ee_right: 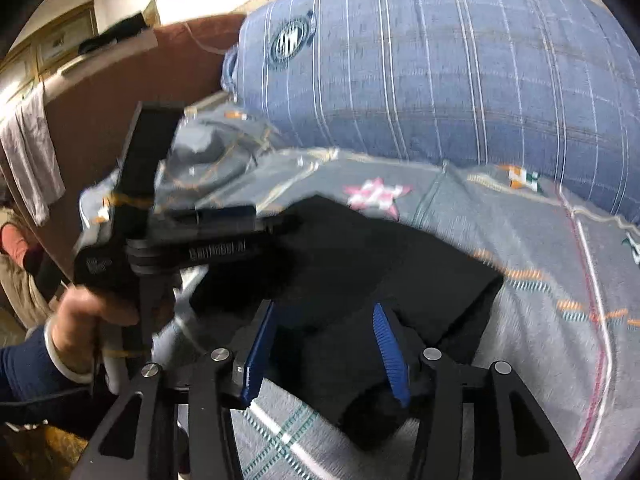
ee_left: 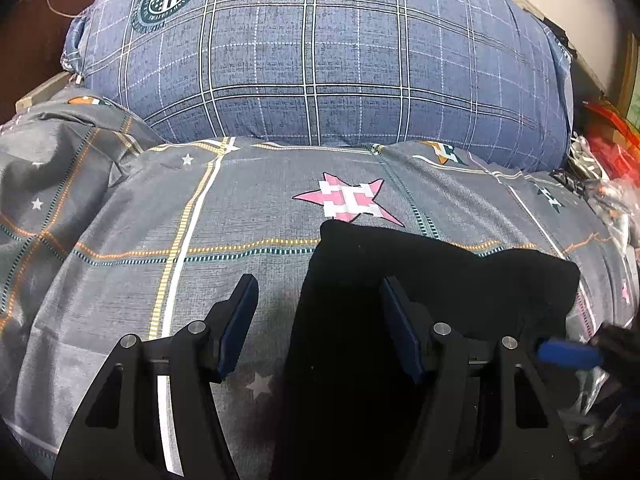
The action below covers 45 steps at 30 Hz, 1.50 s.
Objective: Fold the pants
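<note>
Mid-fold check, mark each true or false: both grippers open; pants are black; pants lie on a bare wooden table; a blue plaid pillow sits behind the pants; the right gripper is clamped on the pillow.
1. Both grippers are open. True: the left gripper and the right gripper have jaws spread.
2. The pants are black. True.
3. The pants lie on a bare wooden table. False: they lie on a grey star-print bedspread.
4. A blue plaid pillow sits behind the pants. True.
5. The right gripper is clamped on the pillow. False: it is open over the pants.

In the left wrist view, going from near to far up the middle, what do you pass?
Open left gripper → folded black pants → pink star print on the grey patterned bedsheet → big blue plaid pillow.
</note>
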Tool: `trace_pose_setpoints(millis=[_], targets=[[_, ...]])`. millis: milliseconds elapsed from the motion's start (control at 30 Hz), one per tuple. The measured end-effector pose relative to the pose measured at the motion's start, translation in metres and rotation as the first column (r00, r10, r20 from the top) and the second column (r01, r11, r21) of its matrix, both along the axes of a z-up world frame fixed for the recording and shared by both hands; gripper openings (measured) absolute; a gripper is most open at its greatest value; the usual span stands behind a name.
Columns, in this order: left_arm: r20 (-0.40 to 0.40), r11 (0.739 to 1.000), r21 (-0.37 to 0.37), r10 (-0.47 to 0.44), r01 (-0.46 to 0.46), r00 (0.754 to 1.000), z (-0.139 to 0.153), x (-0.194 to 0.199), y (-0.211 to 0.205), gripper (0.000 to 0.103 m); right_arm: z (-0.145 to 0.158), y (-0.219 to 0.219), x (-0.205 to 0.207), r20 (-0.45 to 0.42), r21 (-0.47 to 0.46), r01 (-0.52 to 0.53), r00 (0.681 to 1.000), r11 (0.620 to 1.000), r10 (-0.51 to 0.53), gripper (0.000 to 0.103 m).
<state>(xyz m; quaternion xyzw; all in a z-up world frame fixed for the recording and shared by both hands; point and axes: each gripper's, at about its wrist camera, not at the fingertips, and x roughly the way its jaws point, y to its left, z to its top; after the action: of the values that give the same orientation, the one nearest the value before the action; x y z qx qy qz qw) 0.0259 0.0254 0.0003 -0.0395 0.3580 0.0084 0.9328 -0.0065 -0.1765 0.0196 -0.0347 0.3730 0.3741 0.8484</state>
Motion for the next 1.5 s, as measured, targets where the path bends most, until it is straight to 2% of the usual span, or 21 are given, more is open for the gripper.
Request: trace_pose_setpoints(millis=[33,167,300,400,467,533,567,700,767,867,967,1000,1033,1100,1200,1333,1433,1500], targets=[[0.001,1.000,0.000,-0.003,0.003,1.000,0.000,-0.001,0.000,0.064,-0.008,0.002,-0.002,-0.021,-0.028,0.005,1.000,1.000,-0.005,0.049],[0.002,1.000,-0.001,-0.001,0.001,1.000,-0.001,-0.002,0.000,0.064,-0.012,-0.003,-0.010,-0.024,-0.001,0.016,1.000,1.000,-0.016,0.050],[0.008,1.000,0.011,-0.001,0.001,1.000,0.001,-0.005,0.000,0.064,-0.006,-0.007,-0.013,-0.034,-0.007,0.017,0.999,1.000,-0.017,0.050],[0.009,1.000,0.007,-0.007,0.007,1.000,0.004,-0.008,0.002,0.064,0.002,-0.016,-0.016,-0.028,0.021,0.043,0.999,0.999,-0.043,0.050],[-0.001,1.000,-0.013,-0.015,0.015,1.000,0.006,-0.008,0.006,0.064,0.006,-0.027,-0.016,-0.025,0.045,0.079,0.997,0.996,-0.078,0.052],[-0.010,0.999,-0.038,-0.018,0.018,1.000,0.006,-0.007,0.010,0.064,0.007,-0.038,-0.015,-0.025,0.049,0.119,0.993,0.992,-0.117,0.064],[-0.015,0.998,-0.055,-0.018,0.017,1.000,0.006,-0.006,0.013,0.064,0.006,-0.045,-0.014,-0.027,0.048,0.141,0.990,0.989,-0.140,0.066],[-0.036,0.990,-0.137,-0.032,0.027,0.999,0.004,-0.003,0.021,0.064,0.001,-0.060,-0.005,-0.062,0.058,0.205,0.978,0.977,-0.201,0.066],[-0.029,0.987,-0.156,-0.038,0.033,0.999,0.004,-0.003,0.021,0.064,0.005,-0.062,-0.001,-0.048,0.079,0.218,0.976,0.973,-0.214,0.066],[-0.023,0.988,-0.151,-0.047,0.043,0.999,0.004,0.001,0.015,0.064,0.013,-0.056,0.009,-0.023,0.080,0.225,0.974,0.971,-0.224,0.066],[-0.029,0.992,-0.115,-0.054,0.050,0.998,0.003,0.014,0.006,0.064,0.013,-0.041,0.028,-0.021,0.058,0.229,0.973,0.972,-0.228,0.066],[-0.032,0.994,-0.100,-0.056,0.052,0.998,0.003,0.019,0.004,0.064,0.011,-0.038,0.034,-0.034,0.056,0.227,0.974,0.972,-0.225,0.063],[-0.039,0.996,-0.081,-0.053,0.050,0.998,0.003,0.024,0.001,0.064,0.007,-0.036,0.041,-0.053,0.068,0.215,0.976,0.974,-0.212,0.043],[-0.064,0.999,-0.036,-0.041,0.039,0.997,0.001,0.039,-0.002,0.064,0.001,-0.032,0.051,-0.084,0.101,0.191,0.980,0.976,-0.183,0.027],[-0.089,0.999,-0.025,-0.027,0.025,0.996,-0.003,0.055,0.000,0.064,0.002,-0.029,0.051,-0.059,0.080,0.176,0.983,0.981,-0.171,0.024],[-0.127,0.999,-0.031,-0.015,0.011,0.992,-0.014,0.067,0.003,0.065,0.004,-0.033,0.047,-0.015,0.002,0.181,0.983,0.983,-0.181,0.024],[-0.115,1.000,0.000,-0.009,0.009,0.993,-0.020,0.069,0.000,0.065,-0.007,-0.039,0.052,-0.043,-0.032,0.207,0.977,0.978,-0.209,0.024],[-0.097,1.000,0.016,-0.003,0.004,0.995,-0.022,0.070,-0.001,0.068,-0.019,-0.043,0.051,-0.064,-0.013,0.215,0.974,0.977,-0.215,0.024]])
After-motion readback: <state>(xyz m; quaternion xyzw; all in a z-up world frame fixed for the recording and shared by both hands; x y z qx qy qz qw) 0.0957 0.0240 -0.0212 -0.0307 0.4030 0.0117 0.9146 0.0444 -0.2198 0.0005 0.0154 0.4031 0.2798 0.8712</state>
